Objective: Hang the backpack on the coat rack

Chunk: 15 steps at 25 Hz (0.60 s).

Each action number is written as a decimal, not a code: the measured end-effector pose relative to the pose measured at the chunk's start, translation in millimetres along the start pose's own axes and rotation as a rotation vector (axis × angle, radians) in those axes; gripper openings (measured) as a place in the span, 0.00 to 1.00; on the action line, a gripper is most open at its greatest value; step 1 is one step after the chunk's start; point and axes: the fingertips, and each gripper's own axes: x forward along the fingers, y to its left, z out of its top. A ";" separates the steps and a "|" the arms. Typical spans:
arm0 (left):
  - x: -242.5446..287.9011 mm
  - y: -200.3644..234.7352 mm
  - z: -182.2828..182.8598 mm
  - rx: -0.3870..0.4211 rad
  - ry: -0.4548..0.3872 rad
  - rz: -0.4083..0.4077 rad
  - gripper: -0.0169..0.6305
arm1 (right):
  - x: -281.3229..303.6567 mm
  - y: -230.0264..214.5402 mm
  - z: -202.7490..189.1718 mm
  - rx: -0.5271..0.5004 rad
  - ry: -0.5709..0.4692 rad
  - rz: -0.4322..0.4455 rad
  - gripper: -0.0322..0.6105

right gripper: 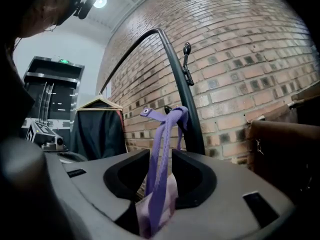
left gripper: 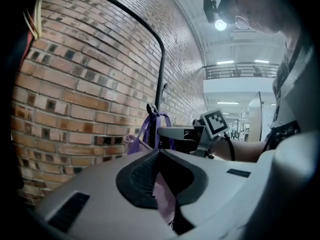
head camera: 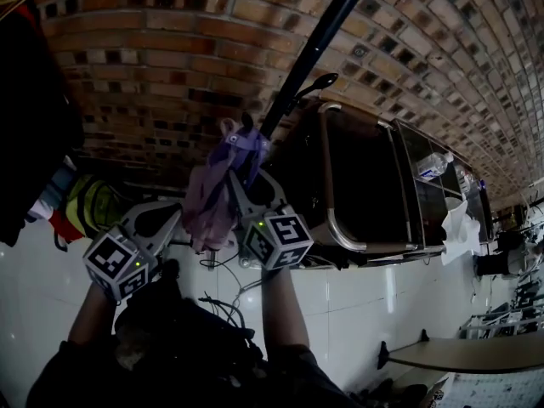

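A lilac backpack hangs against the slanting black coat rack pole, its purple strap looped over a hook low on the pole. My right gripper is just under that loop. In the right gripper view the strap runs up between the jaws of my right gripper with a gap on each side, so it is open. My left gripper is at the bag's lower left. In its own view my left gripper is shut on a fold of pale fabric.
A brick wall stands right behind the rack. A second hook sticks out higher on the pole. A dark garment on a wooden hanger hangs to the left. A brown cabinet stands to the right.
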 end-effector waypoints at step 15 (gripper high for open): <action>-76.4 -64.4 -34.6 -0.031 -0.008 0.110 0.05 | -119.1 29.8 -67.7 0.086 0.038 -0.036 0.29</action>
